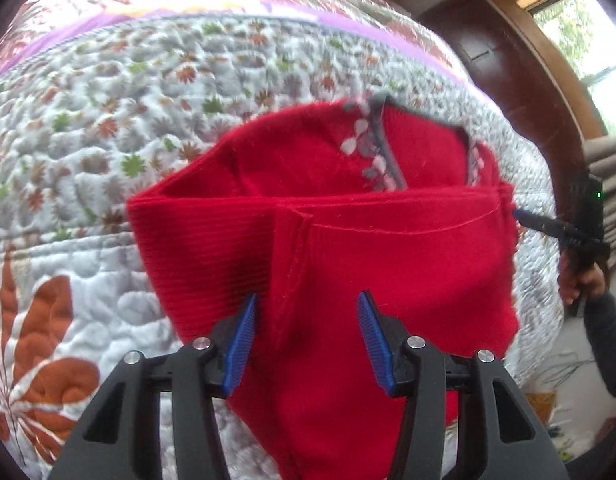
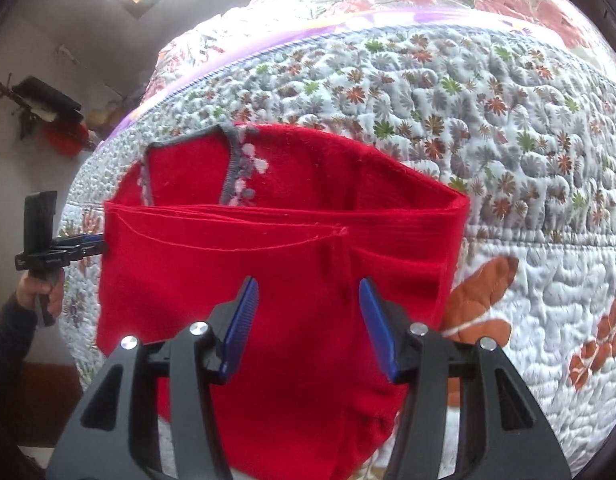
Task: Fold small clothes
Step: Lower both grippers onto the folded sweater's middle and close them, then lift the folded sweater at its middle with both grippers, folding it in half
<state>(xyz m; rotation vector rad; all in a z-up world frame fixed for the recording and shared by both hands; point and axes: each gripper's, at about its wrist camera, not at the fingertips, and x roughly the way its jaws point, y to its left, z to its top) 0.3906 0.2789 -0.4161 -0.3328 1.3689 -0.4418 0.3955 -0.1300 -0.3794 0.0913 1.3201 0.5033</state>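
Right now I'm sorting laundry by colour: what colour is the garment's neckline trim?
Grey trim on the red sweater, clearest in the right wrist view.

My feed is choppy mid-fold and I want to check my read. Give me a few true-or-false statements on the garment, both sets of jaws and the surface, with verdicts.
1. The red garment has grey trim at its neckline. True.
2. The left gripper has its jaws shut on the garment. False: the jaws stand wide apart, with red fabric showing between them.
3. The garment lies on a floral quilted bedspread. True.
4. The garment is spread flat in a single layer. False: a layer is folded over, leaving a straight folded edge across it.
5. The right gripper has its jaws open. True.
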